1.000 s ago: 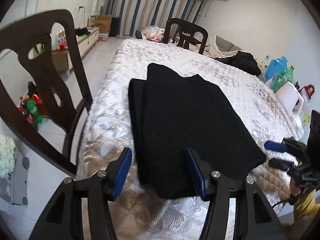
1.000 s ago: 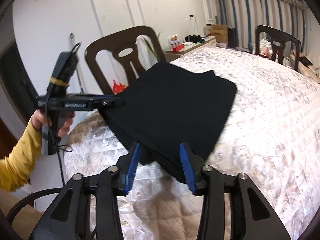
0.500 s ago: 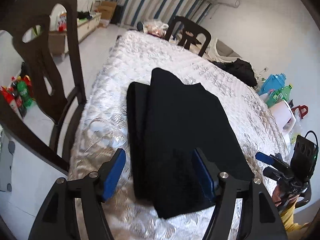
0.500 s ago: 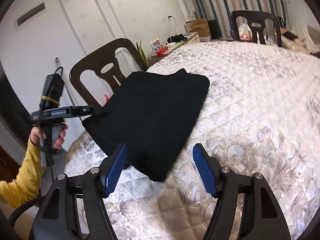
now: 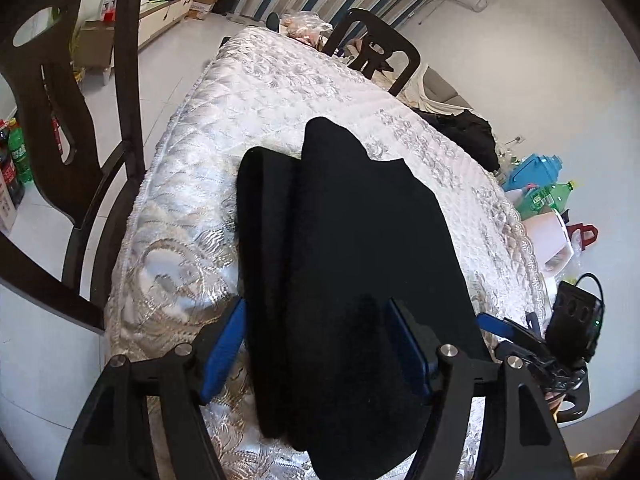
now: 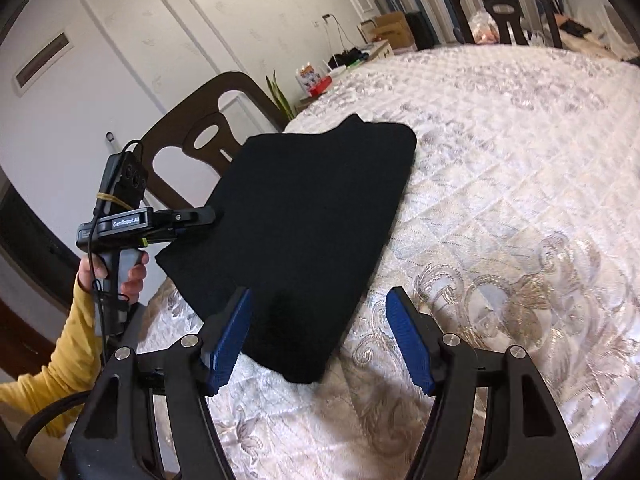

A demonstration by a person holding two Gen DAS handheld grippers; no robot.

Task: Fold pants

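The black pants (image 5: 352, 264) lie folded into a compact stack on the white quilted table (image 5: 256, 92). They also show in the right wrist view (image 6: 304, 216). My left gripper (image 5: 316, 348) is open and hovers over the near end of the stack, holding nothing. My right gripper (image 6: 320, 336) is open above the stack's near corner, also empty. The left gripper shows in the right wrist view (image 6: 200, 216) at the stack's left edge. The right gripper shows in the left wrist view (image 5: 504, 332) at the stack's right edge.
A dark wooden chair (image 5: 68, 92) stands at the table's left side, and it shows behind the pants in the right wrist view (image 6: 200, 136). Another chair (image 5: 376, 56) stands at the far end. Bottles and bags (image 5: 540, 200) lie on the floor at right.
Both grippers have opened, let go of the pants and drawn back and up. The folded stack now lies flat on the table.
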